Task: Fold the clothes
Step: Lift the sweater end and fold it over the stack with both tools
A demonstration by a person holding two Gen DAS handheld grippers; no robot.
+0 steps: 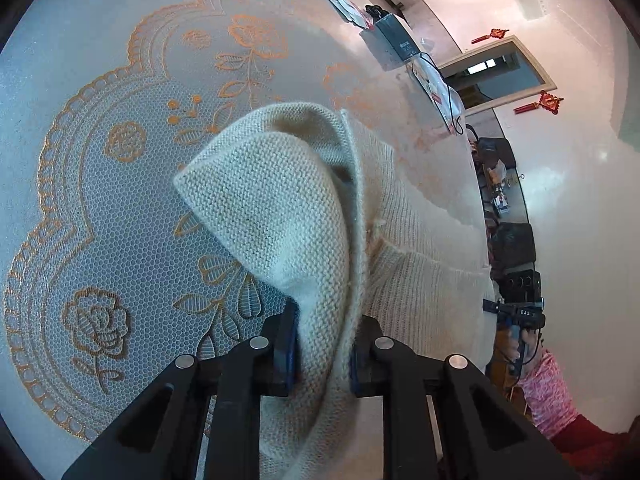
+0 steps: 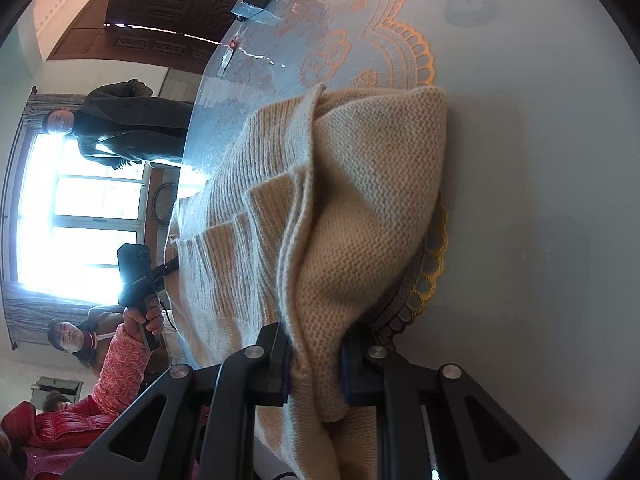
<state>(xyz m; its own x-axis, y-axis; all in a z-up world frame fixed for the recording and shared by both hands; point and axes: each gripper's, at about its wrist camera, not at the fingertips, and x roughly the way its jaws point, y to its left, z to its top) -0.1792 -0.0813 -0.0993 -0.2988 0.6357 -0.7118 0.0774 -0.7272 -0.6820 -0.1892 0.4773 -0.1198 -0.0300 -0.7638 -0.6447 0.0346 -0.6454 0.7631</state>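
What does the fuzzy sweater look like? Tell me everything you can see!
The sweater is cream knit, with bumpy stitches on the folded flap and ribbed stitches on the body. It lies bunched on the lace-patterned tablecloth. The left tool and right tool each pinch a fold.

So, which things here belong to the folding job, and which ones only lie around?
Belonging to the job:
- cream knitted sweater
- left gripper, fingers shut on the knit
- right gripper, fingers shut on the knit

Only lying around:
- lace-patterned tablecloth with orange flowers
- dark rectangular box at the table's far edge
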